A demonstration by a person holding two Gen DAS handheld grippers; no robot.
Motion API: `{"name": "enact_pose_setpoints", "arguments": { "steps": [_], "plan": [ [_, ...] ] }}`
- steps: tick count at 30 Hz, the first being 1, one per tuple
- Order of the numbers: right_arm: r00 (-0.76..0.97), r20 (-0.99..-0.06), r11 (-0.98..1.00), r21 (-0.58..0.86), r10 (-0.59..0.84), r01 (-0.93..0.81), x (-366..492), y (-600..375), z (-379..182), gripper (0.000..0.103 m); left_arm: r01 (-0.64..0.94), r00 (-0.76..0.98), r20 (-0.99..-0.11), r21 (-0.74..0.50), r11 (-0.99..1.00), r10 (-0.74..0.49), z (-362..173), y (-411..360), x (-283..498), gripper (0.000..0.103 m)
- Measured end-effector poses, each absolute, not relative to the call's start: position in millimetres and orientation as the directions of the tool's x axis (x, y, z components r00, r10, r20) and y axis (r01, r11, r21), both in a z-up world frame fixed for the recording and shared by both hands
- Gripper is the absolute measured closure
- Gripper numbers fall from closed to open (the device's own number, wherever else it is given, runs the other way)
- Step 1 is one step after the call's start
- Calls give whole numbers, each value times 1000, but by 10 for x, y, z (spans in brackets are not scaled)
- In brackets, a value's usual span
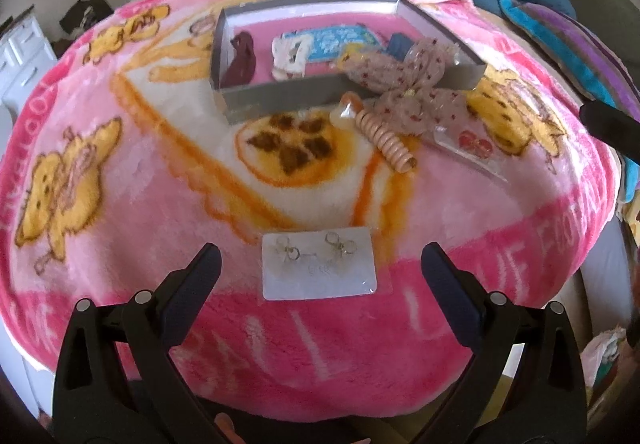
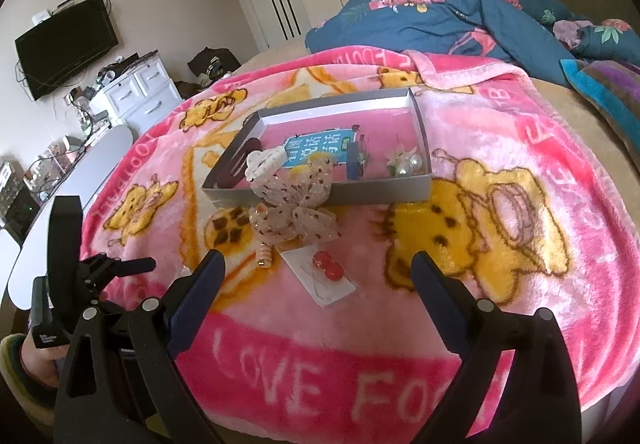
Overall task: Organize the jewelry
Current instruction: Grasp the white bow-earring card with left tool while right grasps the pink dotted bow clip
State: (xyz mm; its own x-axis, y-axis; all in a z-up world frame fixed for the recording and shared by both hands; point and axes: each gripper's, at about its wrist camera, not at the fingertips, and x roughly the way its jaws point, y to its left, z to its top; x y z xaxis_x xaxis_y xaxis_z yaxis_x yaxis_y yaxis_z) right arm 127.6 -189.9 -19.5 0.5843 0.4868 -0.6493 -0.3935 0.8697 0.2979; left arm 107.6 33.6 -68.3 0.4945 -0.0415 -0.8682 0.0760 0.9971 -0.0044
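Left gripper point(image 1: 320, 256) spread wide, empty, hovering low with a white rectangular card of small silver earrings point(image 1: 319, 268) lying flat between its fingers on the pink plush cartoon-bear blanket point(image 1: 140, 172) that covers the bed. Right gripper point(image 2: 318, 264) also spread, empty, aimed toward a clear-wrapped card with red cherry earrings point(image 2: 326, 274).

Likely step: lift the silver earring card and carry it to the shallow grey cardboard box point(image 1: 280, 100) further back. The card lies flat on soft pile, so one finger probably needs to press into the plush beside an edge to get under it; a pinch across the short side looks safest.

A sheer dotted fabric bow point(image 1: 404, 84) drapes over the box's near wall, with a peach spiral hair tie point(image 1: 386, 140) just in front. Open blanket lies left of these; approaching the box from its left half avoids snagging.
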Motion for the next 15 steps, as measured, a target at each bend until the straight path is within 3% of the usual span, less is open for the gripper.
{"name": "enact_pose_setpoints", "arguments": {
  "steps": [13, 15],
  "plan": [
    [480, -698, 834, 332, 532, -441, 1831, -1421, -510, 10, -13, 398, -909, -143, 990, -126, -981, 470, 1245, 10],
    [466, -716, 839, 323, 519, -438, 1968, -1319, -590, 11, -22, 400, -909, -140, 990, -120, -995, 480, 1254, 16]
  ]
}}
